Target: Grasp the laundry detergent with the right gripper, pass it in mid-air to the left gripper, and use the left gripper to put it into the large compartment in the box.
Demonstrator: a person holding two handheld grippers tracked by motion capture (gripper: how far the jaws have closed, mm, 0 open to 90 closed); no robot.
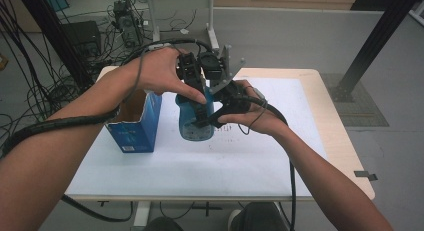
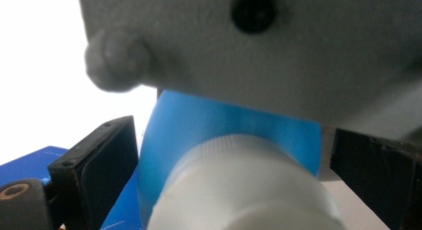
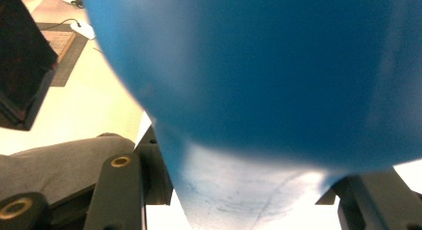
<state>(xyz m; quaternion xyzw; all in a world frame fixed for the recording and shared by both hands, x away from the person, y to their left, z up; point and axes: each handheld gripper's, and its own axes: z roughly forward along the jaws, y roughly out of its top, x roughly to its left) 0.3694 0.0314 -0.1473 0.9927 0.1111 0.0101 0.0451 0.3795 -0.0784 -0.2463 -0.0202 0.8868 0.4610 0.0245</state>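
The right gripper [image 1: 212, 122] pinches a blue bottle [image 1: 194, 121] low on its side; in the right gripper view the bottle [image 3: 259, 70] looms huge and blue between the black jaws, its paler part running down to the frame's bottom edge. The left gripper [image 1: 196, 103] comes down on the bottle from twelve o'clock. In the left gripper view its two jaws stand at nine and three o'clock of the bottle [image 2: 199, 125], flanking the white ribbed cap [image 2: 239, 190], which sits on the bottle's end nearest the camera. Whether the pads actually press on the bottle there cannot be told, since the grey plate of the other gripper blocks much of the view.

The person's left hand [image 1: 160, 71] and right hand [image 1: 255, 113] meet over the middle of the table [image 1: 330, 136], with the bottle held between them above the white sheet [image 1: 200, 166] that covers most of the tabletop.

At nine o'clock of the bottle, just beside it, a blue cardboard box [image 1: 135, 123] stands upright with its top open. Its brown inner wall shows, but what lies inside it cannot be made out. A corner of the same box [image 2: 30, 163] shows at the lower left of the left gripper view.
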